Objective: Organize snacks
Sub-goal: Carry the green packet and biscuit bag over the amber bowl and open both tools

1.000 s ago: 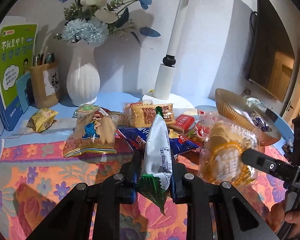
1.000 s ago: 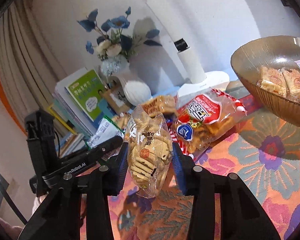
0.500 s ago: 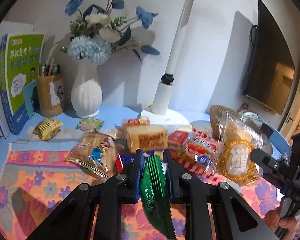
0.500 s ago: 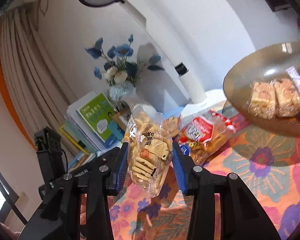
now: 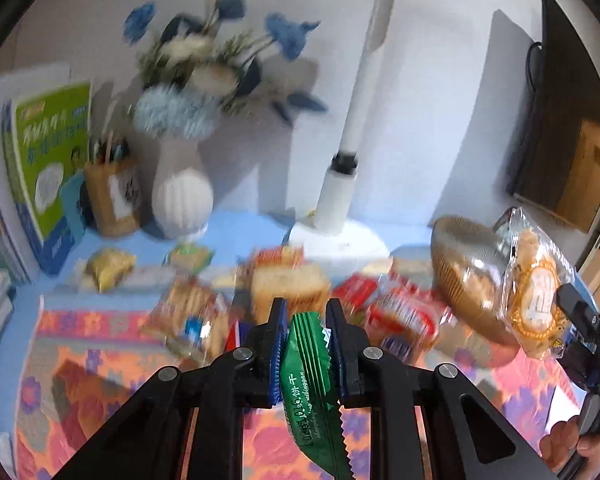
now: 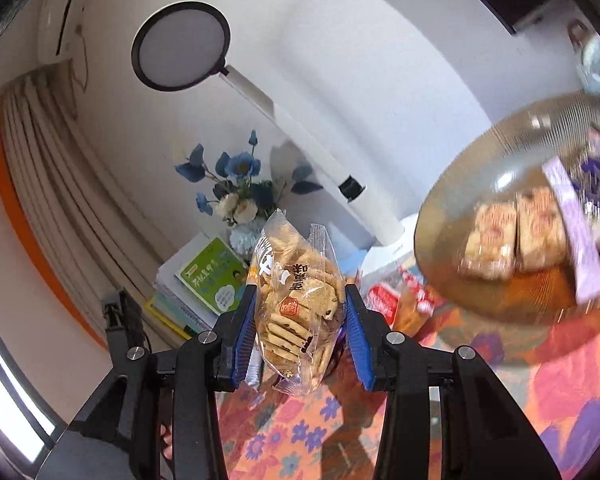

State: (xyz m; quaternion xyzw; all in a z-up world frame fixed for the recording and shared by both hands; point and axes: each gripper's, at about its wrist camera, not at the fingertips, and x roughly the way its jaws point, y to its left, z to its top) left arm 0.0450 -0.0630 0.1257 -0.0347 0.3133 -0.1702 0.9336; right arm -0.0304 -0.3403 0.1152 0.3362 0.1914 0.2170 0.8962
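My left gripper (image 5: 306, 320) is shut on a green biscuit packet (image 5: 310, 384), held above the floral cloth (image 5: 84, 384). Behind it lies a blurred pile of snack packets (image 5: 292, 292). My right gripper (image 6: 300, 300) is shut on a clear bag of cookies (image 6: 298, 312), lifted off the table. The same cookie bag (image 5: 534, 288) shows at the right of the left wrist view, close to the brown ribbed bowl (image 5: 456, 248). In the right wrist view that bowl (image 6: 460, 216) sits to the right and holds wrapped snacks (image 6: 512, 240) and a purple packet (image 6: 580, 236).
A white vase of blue flowers (image 5: 182, 196), a pen holder (image 5: 114, 196) and books (image 5: 44, 168) stand at the back left. A white desk lamp (image 5: 340, 200) rises behind the pile. A dark screen (image 5: 560, 128) hangs on the right wall. A hand (image 5: 568, 444) grips the right tool.
Both grippers have risen with their packets. The green packet has left the pile, and the cookie bag has moved up toward the bowl, which now looms larger in the right wrist view.
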